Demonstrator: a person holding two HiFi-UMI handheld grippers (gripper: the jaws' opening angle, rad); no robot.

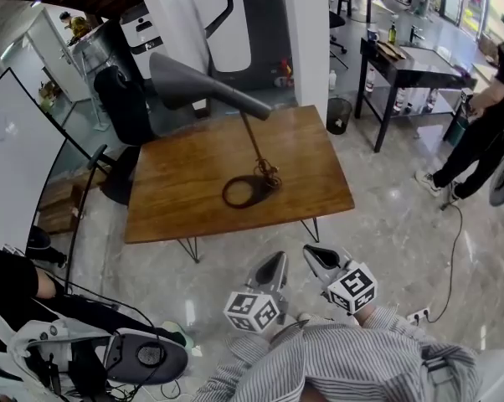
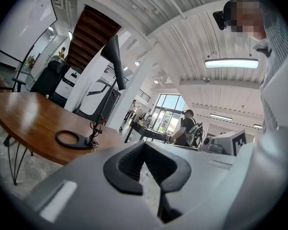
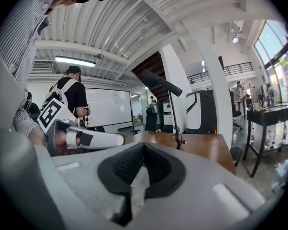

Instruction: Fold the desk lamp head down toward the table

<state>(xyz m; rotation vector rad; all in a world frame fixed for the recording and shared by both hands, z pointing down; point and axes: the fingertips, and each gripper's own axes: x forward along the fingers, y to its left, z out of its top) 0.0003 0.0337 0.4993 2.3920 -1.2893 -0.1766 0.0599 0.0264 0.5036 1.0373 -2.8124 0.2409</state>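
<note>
1. Polished office floor; wooden table (image 1: pixel 185 199) ahead of me with the desk lamp mid-table.
2. Lamp head (image 1: pixel 193 80) is raised, its long axis running from the stem top up-left.
3. Left gripper (image 1: pixel 276 262) and right gripper (image 1: pixel 316 256): jaws closed, empty, short of the table's near edge.
4. I judge the left nearer the flared end.

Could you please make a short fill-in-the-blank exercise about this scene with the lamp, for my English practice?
1. The desk lamp stands on a ____ table.
2. The left gripper and the right gripper are both ____ and hold nothing.
3. The shirt of the person holding the grippers is ____.
Missing words: wooden; shut; striped.
</note>
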